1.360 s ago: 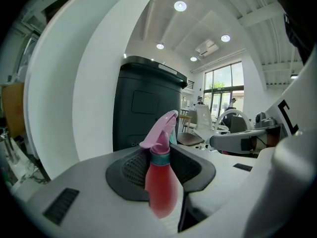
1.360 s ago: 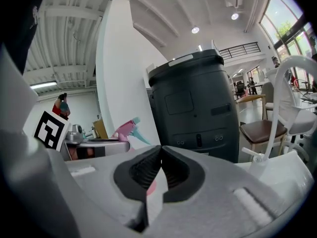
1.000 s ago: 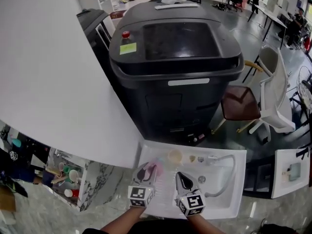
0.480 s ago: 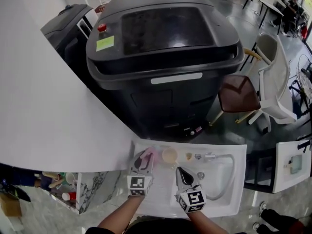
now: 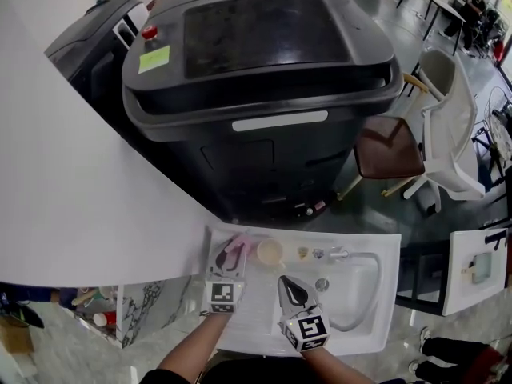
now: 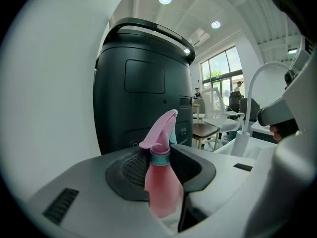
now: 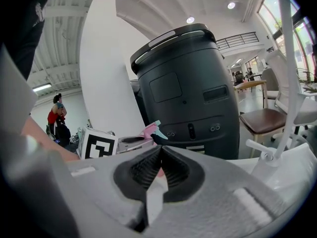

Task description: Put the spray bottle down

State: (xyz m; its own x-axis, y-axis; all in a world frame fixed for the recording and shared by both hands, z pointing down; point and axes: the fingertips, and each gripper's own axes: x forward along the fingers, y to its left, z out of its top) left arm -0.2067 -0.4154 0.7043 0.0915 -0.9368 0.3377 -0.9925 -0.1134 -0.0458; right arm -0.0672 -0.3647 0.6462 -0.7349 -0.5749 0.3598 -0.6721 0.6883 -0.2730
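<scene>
Your left hand-held gripper (image 5: 227, 254) has carried the bottle (image 5: 238, 246) toward the sink's far left corner. A second ago the bottle was nearer you than the cup (image 5: 269, 252). Now it stands level with the cup, just to its left and close to the sink's far edge (image 5: 304, 235). The hand also looks lower against the sink than it was.

The grip has not changed. In the left gripper view the jaws are clamped on the bottle's pink body (image 6: 161, 187), and it stands upright between them. Its spray head (image 6: 161, 130) points up and away from you. No view shows the bottle's base, so I cannot tell whether it already rests on the sink top or hangs just above it.

Your right hand-held gripper (image 5: 286, 285) has hardly shifted. It hovers over the middle of the sink, on your side of the cup and left of the faucet (image 5: 352, 256). Its pads meet in the right gripper view (image 7: 161, 150), with nothing between them.

I judge that you are at the end of the carry, so the put-down itself is what remains. Bring the bottle down until it sits flat, then part the left jaws and draw back toward yourself. Mind the cup right beside it, because a sideways exit could knock it. The sink's left edge is also close, so keep the bottle upright as you let go.
</scene>
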